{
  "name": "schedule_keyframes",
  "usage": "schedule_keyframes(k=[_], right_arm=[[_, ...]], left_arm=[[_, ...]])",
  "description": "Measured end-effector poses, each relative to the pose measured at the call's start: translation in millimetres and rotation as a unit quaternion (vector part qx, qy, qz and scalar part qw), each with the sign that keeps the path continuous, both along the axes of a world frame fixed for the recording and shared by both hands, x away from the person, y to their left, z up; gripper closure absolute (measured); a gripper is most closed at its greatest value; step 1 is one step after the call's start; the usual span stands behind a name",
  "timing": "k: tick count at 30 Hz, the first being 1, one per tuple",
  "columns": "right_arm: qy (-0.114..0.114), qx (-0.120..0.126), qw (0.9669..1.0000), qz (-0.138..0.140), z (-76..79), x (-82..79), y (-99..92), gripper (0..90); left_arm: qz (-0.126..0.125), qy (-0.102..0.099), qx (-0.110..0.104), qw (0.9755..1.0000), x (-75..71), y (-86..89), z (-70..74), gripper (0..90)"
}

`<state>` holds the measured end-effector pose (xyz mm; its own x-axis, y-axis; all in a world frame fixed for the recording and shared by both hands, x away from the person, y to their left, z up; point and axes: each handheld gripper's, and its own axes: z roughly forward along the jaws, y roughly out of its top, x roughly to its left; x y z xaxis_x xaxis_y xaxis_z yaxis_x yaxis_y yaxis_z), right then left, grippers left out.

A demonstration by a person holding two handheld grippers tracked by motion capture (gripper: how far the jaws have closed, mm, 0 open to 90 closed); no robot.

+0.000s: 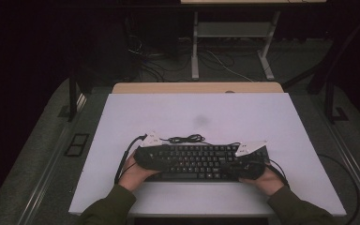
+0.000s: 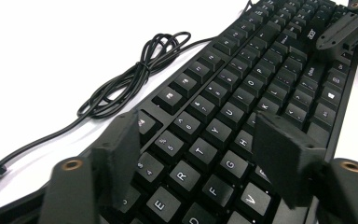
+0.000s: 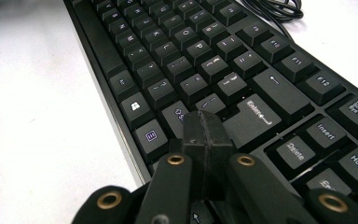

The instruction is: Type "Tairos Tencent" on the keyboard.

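Black keyboard [image 1: 201,161] on white worktop [image 1: 197,117], near edge; left tool [image 1: 146,154] over its left end; right tool [image 1: 253,165] over its right end; coiled cable [image 1: 185,138] behind.

Keyboard [image 2: 242,107] ends under both grippers in the high view, legends there too small to read.

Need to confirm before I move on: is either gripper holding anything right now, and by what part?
Nothing is held. The right gripper is shut with nothing between its jaws, over the keyboard near Shift; the left gripper stands open above the keys.
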<state>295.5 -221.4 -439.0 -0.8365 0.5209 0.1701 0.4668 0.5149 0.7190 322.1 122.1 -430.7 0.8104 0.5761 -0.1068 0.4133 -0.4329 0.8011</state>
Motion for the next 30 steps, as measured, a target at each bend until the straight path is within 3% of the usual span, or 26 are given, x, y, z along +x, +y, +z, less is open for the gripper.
schedule_keyframes(k=[9,17,21,30], right_arm=[[-0.001,0.0,1.0,0.0,-0.1,-0.1,0.3,89.3],[0.001,0.0,1.0,0.0,-0.2,0.0,0.4,89.3],[-0.001,0.0,1.0,0.001,-0.2,-0.1,0.4,89.3],[-0.001,0.0,1.0,0.001,-0.2,-0.1,0.4,89.3]], left_arm=[[-0.005,-0.003,0.013,0.9999,3.1,-2.7,0.7,59.6],[-0.007,0.009,0.012,0.9999,5.1,-2.2,0.0,83.3],[-0.011,0.014,0.011,0.9998,5.6,-3.5,-0.9,88.5],[-0.024,0.021,0.023,0.9992,5.4,-7.2,-3.4,88.6]])
